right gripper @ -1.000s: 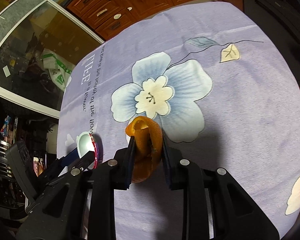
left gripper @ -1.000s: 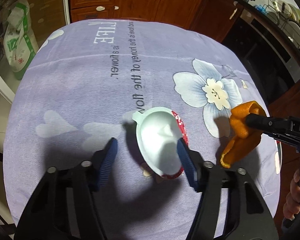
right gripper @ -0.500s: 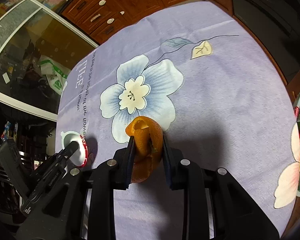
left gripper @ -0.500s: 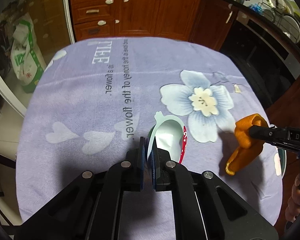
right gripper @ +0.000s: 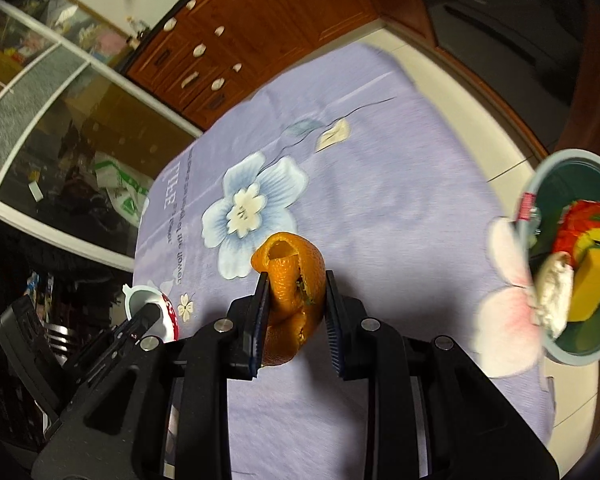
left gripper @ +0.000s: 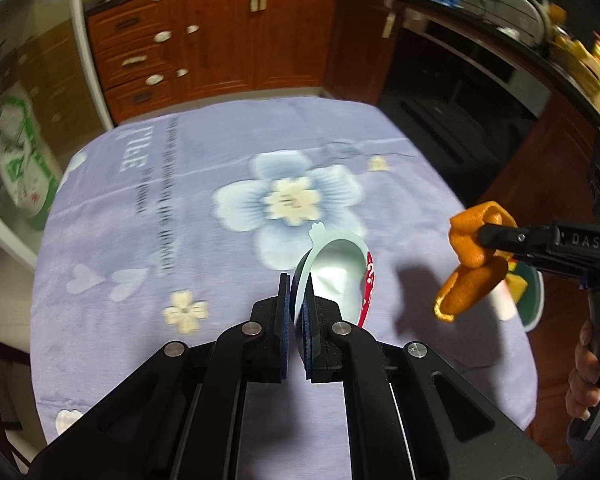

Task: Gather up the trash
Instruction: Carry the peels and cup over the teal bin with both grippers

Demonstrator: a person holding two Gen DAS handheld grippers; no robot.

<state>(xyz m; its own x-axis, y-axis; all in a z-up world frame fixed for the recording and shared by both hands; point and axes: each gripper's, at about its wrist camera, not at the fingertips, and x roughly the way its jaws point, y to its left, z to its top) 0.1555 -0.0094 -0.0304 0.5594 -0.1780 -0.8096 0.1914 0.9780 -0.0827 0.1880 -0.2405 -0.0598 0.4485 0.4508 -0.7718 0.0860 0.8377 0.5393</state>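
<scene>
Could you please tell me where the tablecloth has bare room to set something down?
The lilac flowered tablecloth is bare across its middle and far side, around the large blue flower print. It is crowded only nearer the camera: the left claw holds a white foil lid, the right claw an orange peel.

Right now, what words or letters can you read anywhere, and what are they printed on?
"DAS": on the side of the right gripper; more letters are hidden.
"LIFE": large print on the purple tablecloth, seen upside down and blurred.
Smaller lines beside it on the cloth: too blurred to read.
Print on the red cup and the green-and-white bag: unreadable.
</scene>
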